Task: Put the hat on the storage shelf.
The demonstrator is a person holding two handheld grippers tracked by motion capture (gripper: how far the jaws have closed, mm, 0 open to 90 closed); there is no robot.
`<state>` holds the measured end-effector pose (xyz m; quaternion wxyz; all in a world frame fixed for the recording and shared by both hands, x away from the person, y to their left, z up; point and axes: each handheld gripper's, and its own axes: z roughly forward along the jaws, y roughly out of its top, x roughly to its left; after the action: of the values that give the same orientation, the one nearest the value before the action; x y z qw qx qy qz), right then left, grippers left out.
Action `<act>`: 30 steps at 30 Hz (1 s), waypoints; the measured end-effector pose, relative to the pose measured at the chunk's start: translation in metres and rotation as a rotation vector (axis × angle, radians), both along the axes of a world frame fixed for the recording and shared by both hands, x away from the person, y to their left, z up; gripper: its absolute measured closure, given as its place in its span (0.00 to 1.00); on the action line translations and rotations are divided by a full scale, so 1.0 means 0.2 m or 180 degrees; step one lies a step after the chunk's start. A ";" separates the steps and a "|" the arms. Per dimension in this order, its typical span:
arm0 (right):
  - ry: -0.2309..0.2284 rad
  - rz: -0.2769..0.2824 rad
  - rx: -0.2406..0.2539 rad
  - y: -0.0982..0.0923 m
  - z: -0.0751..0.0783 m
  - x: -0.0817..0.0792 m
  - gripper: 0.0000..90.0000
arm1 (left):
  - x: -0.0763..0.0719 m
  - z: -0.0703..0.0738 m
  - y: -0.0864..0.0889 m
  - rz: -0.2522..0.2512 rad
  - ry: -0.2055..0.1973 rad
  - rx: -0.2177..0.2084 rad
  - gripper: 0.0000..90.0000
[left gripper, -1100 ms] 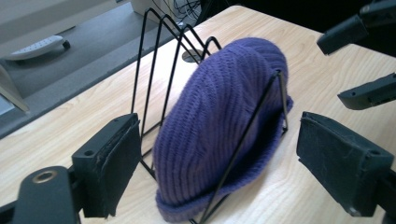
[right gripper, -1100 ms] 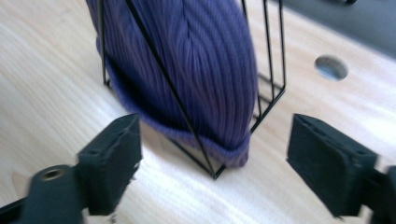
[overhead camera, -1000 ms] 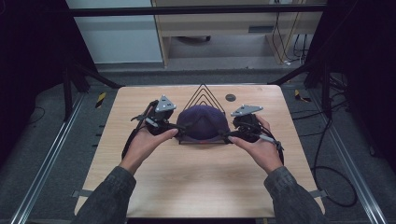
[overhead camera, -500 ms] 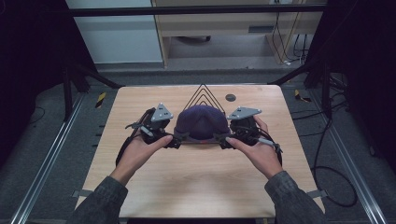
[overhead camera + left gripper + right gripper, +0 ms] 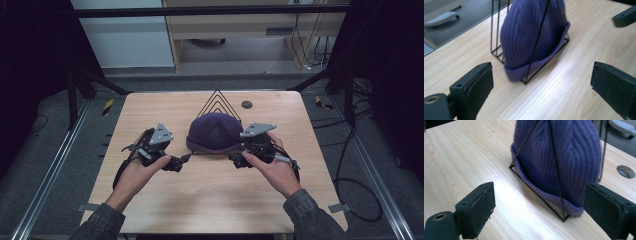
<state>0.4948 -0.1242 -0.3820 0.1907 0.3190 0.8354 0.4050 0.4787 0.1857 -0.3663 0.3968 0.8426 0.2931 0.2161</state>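
Pale wooden table (image 5: 210, 200) holds a beanie (image 5: 215, 131); both grippers gape apart.

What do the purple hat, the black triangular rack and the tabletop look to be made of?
Purple ribbed beanie: knitted yarn, matte; vertical ribs show. Black triangular rack: thin wire rods, probably painted metal. Light tabletop: wood or wood-look laminate; grain lines, slight sheen.

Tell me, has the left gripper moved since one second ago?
Yes. The left gripper has drawn back from the purple beanie toward the table's left side; the wire rack kept its place.
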 end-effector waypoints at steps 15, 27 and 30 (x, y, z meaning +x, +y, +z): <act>0.0095 0.0304 -0.0119 0.15 -0.10 -0.09 0.13 | -0.09 -0.22 0.16 0.0177 0.0115 0.0166 0.06; 0.0293 0.0589 -0.0333 0.30 -0.29 -0.13 0.16 | -0.15 -0.38 0.36 0.0434 0.0266 0.0158 0.07; 0.0348 0.0602 -0.0386 0.33 -0.35 -0.12 0.16 | -0.16 -0.38 0.42 0.0561 0.0271 0.0092 0.07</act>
<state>0.4706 -0.0578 -0.4510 0.1248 0.2483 0.8939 0.3519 0.4475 0.2706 -0.4430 0.3512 0.8276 0.3796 0.2183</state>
